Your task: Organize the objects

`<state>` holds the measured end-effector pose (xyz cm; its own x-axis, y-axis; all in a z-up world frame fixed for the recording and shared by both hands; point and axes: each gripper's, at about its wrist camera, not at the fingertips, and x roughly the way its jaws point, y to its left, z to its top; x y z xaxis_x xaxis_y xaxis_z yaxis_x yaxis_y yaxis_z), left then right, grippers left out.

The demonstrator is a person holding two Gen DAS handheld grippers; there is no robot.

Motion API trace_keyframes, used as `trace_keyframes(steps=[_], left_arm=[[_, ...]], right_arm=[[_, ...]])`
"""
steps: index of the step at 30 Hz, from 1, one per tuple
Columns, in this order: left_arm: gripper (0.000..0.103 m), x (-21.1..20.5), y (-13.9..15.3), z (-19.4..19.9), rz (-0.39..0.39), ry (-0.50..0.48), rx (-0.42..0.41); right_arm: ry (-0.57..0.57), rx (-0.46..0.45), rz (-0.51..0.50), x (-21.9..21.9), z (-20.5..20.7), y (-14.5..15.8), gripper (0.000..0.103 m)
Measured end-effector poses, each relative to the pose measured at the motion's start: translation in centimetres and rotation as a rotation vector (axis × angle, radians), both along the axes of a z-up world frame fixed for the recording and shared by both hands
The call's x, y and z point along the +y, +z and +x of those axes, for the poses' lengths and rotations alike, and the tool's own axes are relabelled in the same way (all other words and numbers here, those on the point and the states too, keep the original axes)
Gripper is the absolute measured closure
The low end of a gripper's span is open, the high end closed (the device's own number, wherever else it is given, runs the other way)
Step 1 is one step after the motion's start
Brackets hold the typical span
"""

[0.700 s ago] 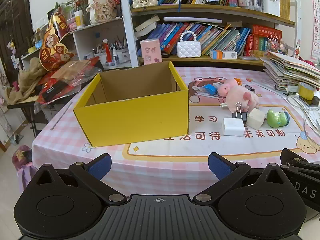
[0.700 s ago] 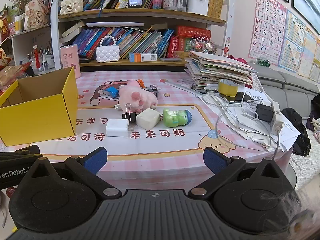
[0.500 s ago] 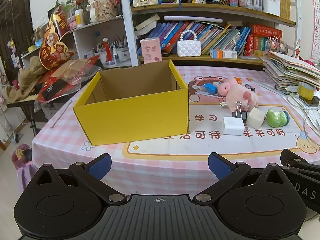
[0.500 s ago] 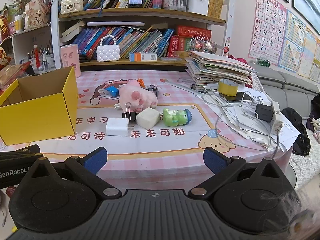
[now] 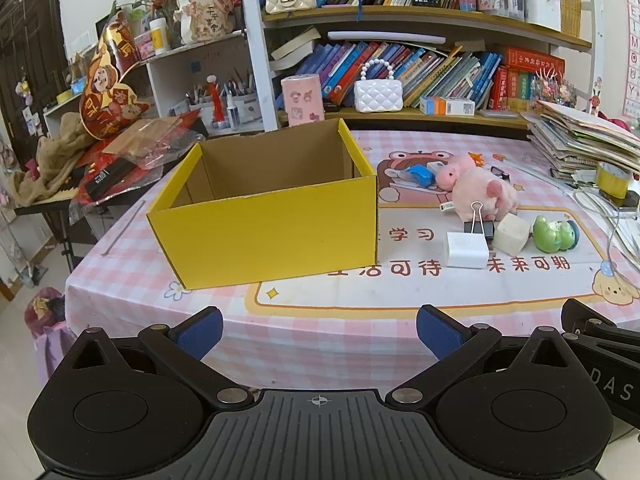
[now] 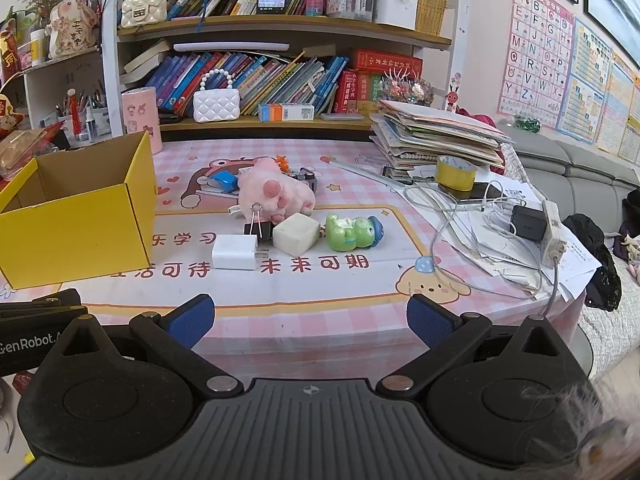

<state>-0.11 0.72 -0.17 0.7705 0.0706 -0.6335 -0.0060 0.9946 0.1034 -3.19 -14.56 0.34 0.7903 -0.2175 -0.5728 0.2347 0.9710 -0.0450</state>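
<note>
Ahead of the wide-set jaws, the table mat (image 6: 320, 280) reads "未来可期", with "学习" printed further left beside the yellow box (image 6: 80, 236). Far right, up on the wall, the alphabet poster (image 6: 536, 52) runs A, B, C, D through Z. Low at left, the other gripper's body (image 6: 32, 340) shows "enRobot".

A bare strip of pink checked tablecloth (image 5: 320, 332) lies open along the table's near edge at 6 o'clock. At 10 o'clock the open-topped yellow box (image 5: 264, 232) blocks the left side, while at 1 o'clock a white charger (image 6: 234, 253), binder clip (image 6: 256, 226), cream block (image 6: 296, 234), green figurine (image 6: 352, 232) and pink plush (image 6: 276, 194) crowd together, touching or nearly so. Tangled white cables (image 6: 460, 216) and loose papers (image 6: 516, 256) hem in the 3 o'clock side, leaving a clear gap between box and charger.
</note>
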Motion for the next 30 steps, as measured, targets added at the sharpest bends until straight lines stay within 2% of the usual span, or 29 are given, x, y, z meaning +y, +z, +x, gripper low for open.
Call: trace_keyframes(steps=[6, 30], left_arm=[[0.0, 0.03, 0.02, -0.27, 0.004, -0.001, 0.007], [0.0, -0.37, -0.12, 0.21, 0.009, -0.002, 0.018]], right_arm=[[-0.002, 0.006, 0.0, -0.29, -0.97, -0.67, 0.0], [-0.002, 0.015, 0.001, -0.47, -0.61, -0.84, 0.0]])
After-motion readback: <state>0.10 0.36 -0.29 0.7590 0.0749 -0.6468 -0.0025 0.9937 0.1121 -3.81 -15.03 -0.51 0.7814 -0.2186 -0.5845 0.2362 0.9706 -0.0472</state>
